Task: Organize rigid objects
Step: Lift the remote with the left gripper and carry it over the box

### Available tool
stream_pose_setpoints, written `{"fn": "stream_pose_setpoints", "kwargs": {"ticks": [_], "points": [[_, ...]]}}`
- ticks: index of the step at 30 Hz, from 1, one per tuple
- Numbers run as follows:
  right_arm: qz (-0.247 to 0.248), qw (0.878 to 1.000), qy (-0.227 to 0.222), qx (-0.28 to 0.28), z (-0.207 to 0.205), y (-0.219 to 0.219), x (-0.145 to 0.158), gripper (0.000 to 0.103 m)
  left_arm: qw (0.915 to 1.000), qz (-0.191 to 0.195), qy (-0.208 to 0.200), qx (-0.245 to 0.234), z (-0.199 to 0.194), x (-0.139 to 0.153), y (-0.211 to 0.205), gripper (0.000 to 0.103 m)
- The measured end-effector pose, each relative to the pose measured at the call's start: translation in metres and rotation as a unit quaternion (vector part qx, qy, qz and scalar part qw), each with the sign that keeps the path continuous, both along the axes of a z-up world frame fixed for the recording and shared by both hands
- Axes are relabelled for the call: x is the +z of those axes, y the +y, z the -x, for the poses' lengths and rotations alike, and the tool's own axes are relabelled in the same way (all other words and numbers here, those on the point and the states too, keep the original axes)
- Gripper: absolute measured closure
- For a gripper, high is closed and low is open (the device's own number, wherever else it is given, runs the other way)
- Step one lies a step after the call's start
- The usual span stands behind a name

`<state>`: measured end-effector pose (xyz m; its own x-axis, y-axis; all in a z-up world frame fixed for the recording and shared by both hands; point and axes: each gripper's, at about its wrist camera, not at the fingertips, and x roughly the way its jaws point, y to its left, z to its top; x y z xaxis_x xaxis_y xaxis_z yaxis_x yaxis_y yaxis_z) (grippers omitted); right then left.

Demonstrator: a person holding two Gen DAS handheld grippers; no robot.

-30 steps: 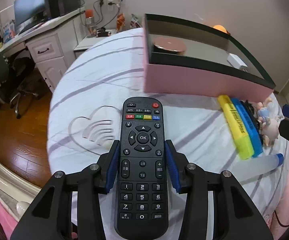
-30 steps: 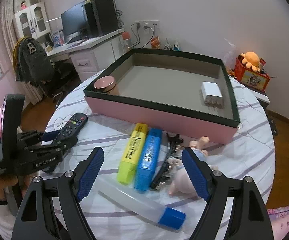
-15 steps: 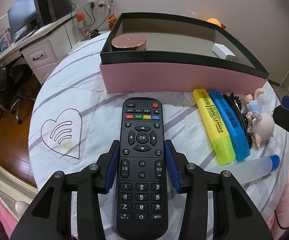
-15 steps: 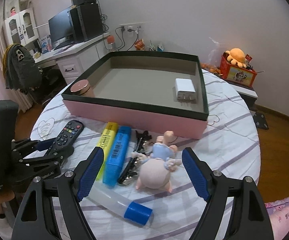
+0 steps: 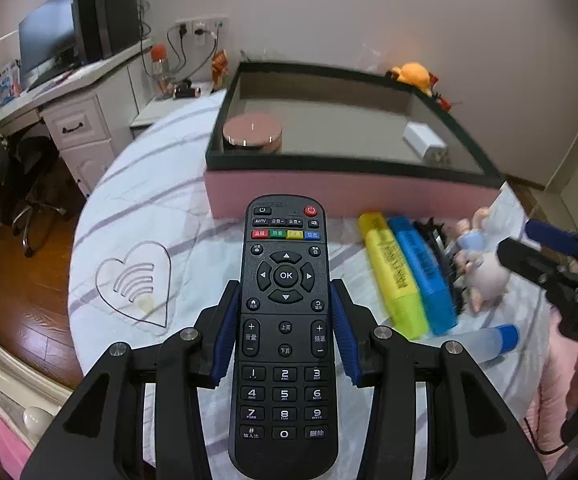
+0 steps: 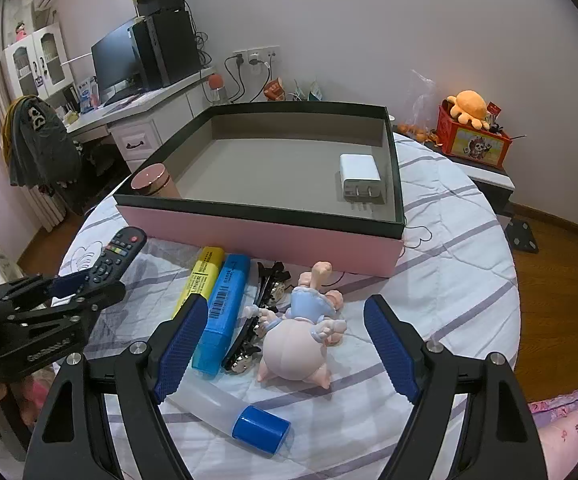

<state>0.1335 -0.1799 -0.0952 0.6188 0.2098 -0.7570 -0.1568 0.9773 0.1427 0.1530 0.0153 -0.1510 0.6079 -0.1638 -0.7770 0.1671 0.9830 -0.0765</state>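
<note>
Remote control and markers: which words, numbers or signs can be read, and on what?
"OK", "AV/TV", digits "1" to "9" and "0": remote control, gripped between the left gripper jaws.
"POINT": yellow highlighter, partly blurred.
Barcode: blue highlighter, digits too small.
Other remote labels: too small.

box (image 6: 273, 232) wall blocks ahead | floor (image 6: 273, 172) bare between jar (image 6: 151, 176), charger (image 6: 360, 178)

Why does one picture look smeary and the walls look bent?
Left wrist view: the pink box and highlighters are motion-blurred, while the gripped remote stays sharp. Right wrist view: crisp throughout. Both views: fisheye lenses curve the room edges, with dark corners.
</note>
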Motion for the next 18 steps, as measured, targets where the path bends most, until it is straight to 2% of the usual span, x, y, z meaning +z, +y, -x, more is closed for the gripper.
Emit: {"fn": "stream_pose_setpoints", "kwargs": {"ticks": [10,18], "points": [[0.001,1.000,-0.027,-0.004,0.001,-0.005,0.020,0.021,0.9984,0.008,-0.052,-0.023,0.008,0.052,-0.012,0.059],[0.003,0.998,-0.063,-0.020,-0.024,-0.018,0.044,0.021,0.9968,0.021,-0.071,-0.029,-0.034,0.080,-0.028,0.059]]}}
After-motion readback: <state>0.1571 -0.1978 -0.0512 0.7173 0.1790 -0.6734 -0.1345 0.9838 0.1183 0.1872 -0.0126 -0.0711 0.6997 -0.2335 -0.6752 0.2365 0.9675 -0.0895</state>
